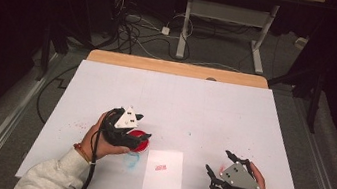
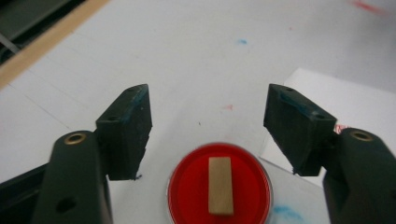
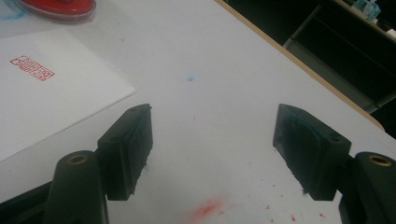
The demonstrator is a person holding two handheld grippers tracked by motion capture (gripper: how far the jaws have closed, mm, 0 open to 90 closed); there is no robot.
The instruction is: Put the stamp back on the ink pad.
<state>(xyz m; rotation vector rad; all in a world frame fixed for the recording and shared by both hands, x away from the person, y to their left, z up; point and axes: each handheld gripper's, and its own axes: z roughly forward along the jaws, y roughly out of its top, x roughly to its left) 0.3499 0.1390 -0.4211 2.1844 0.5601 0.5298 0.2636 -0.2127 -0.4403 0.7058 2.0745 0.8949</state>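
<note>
A round red ink pad (image 2: 187, 196) in a clear case lies on the white table cover, with a small wooden stamp block (image 2: 220, 185) resting on its middle. My left gripper (image 2: 208, 107) hovers just above and behind it, open, jaws either side with nothing between them. In the high view the left gripper (image 1: 141, 127) partly covers the ink pad (image 1: 142, 144). A white paper sheet (image 1: 163, 179) bearing a red stamp mark (image 1: 160, 167) lies right of the pad. My right gripper (image 1: 218, 161) stands open and empty over bare table, right of the sheet.
The right gripper view shows the paper sheet (image 3: 51, 102) with its red mark (image 3: 31, 67) at left, and the ink pad (image 3: 56, 7) at the top. Red and blue ink specks dot the cover. The table's wooden edge (image 1: 175, 68) runs along the far side.
</note>
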